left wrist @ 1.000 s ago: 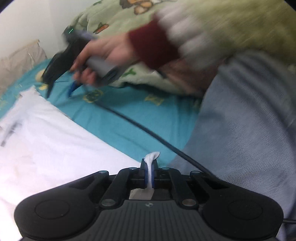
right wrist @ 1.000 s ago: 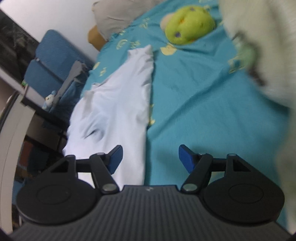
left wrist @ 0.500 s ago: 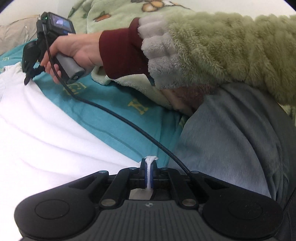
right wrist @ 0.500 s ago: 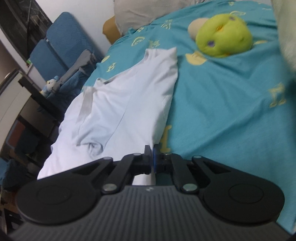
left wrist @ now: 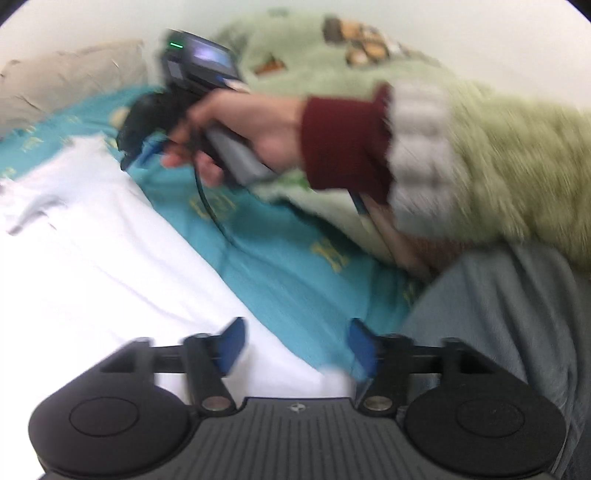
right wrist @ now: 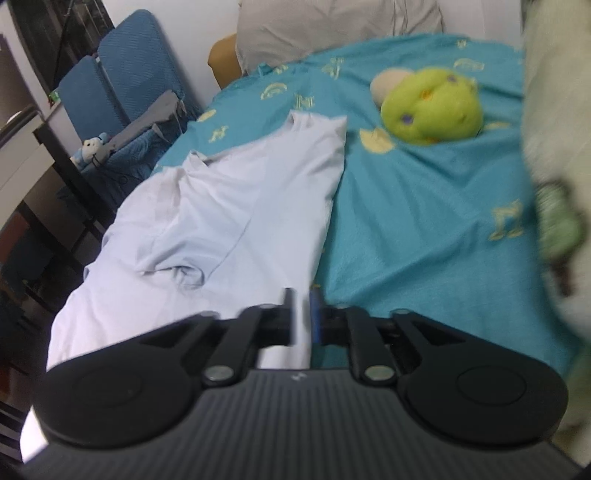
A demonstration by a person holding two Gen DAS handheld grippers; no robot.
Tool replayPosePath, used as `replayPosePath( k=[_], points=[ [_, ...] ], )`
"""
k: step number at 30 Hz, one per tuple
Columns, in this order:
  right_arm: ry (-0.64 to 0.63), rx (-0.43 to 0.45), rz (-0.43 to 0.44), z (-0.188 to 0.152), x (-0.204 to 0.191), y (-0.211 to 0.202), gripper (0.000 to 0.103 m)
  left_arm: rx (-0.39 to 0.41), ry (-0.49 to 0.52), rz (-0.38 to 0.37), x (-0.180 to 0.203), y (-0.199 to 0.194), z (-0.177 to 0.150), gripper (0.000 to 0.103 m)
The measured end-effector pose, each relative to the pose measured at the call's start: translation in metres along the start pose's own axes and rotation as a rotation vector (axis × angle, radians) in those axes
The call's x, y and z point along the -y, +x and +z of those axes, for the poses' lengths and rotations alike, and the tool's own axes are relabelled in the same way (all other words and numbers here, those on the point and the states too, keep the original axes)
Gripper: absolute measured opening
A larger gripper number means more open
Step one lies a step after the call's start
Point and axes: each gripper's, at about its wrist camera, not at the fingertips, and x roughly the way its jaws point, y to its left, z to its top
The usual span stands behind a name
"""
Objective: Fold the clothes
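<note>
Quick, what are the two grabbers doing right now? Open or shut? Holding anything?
Left gripper: jaws wide open, holding nothing, over the edge of the white shirt.
Right gripper: jaws nearly closed with a narrow gap; cannot tell if it pinches the shirt.

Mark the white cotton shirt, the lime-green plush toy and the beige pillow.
White cotton shirt [right wrist: 221, 206]: right wrist view, torso panel.
Lime-green plush toy [right wrist: 432, 107]: right wrist view, body centre.
Beige pillow [right wrist: 332, 26]: right wrist view, front face.

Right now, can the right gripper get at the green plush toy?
Probably yes: the right gripper faces the green plush toy across bare teal bedsheet; only the white shirt edge sits between its narrowly parted fingers.
</note>
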Motion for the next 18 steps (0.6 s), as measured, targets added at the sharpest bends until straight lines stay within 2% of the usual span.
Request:
replayPosePath(
  k=[1, 2, 7, 13, 18],
  points=[
    [0.0, 0.023, -0.003, 0.0, -0.002, -0.011, 0.074, 0.029, -0.005, 0.014, 0.0, -0.008, 0.002, 0.083],
    [0.0, 0.051, -0.007, 0.0, -0.004, -0.023, 0.088, 0.057, -0.01, 0.027, 0.0, -0.017, 0.003, 0.084],
    [-0.037, 0.111, -0.014, -0.001, -0.028, -0.078, 0.087, 0.212, -0.041, 0.131, -0.003, -0.064, 0.003, 0.097],
    [-0.076, 0.196, -0.053, -0.021, -0.073, -0.143, 0.087, 0.393, -0.054, 0.29, -0.008, -0.13, -0.005, 0.101],
    [-0.033, 0.24, -0.03, -0.056, -0.102, -0.181, 0.087, 0.469, -0.127, 0.407, -0.026, -0.163, -0.02, 0.102]
  ],
)
